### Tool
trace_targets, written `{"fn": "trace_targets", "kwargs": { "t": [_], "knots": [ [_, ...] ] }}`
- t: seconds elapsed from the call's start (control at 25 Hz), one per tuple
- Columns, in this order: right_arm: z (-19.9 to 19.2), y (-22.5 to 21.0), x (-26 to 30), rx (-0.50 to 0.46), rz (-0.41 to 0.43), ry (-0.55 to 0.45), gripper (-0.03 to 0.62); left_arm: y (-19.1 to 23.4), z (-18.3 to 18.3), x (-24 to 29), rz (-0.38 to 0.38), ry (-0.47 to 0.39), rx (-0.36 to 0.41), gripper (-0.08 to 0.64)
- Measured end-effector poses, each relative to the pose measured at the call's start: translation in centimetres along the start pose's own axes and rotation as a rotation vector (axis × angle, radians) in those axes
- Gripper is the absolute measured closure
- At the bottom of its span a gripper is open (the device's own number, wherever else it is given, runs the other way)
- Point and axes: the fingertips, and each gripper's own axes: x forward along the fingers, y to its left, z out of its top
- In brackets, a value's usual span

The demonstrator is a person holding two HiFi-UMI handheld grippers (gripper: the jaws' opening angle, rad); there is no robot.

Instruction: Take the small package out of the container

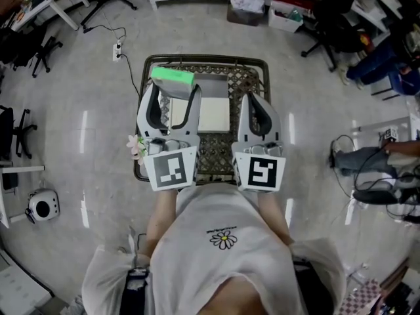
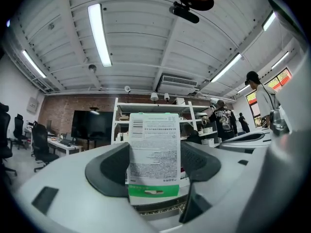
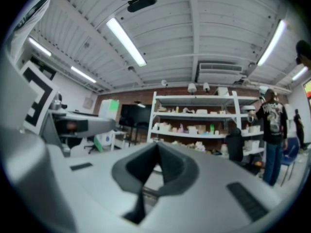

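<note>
Left gripper tilted upward, jaws clamped on the small package. Right gripper beside it, jaws together, empty.

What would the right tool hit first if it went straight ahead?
Nothing close: the right tool, shut and empty, points out across the room. It would probably meet the white shelves far off, though depth is hard to judge.

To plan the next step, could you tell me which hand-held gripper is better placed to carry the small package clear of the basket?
Left. The left hand-held gripper is shut on the small package over the basket; the right hand-held gripper is shut and empty.
</note>
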Motion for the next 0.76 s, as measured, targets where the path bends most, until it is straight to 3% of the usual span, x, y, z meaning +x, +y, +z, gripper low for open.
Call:
{"fn": "trace_targets", "kwargs": {
  "t": [0.76],
  "knots": [
    [-0.45,0.27,0.12,-0.001,0.000,0.002,0.561,0.39,-0.88,-0.17,0.007,0.014,-0.004,0.224]
  ]
}}
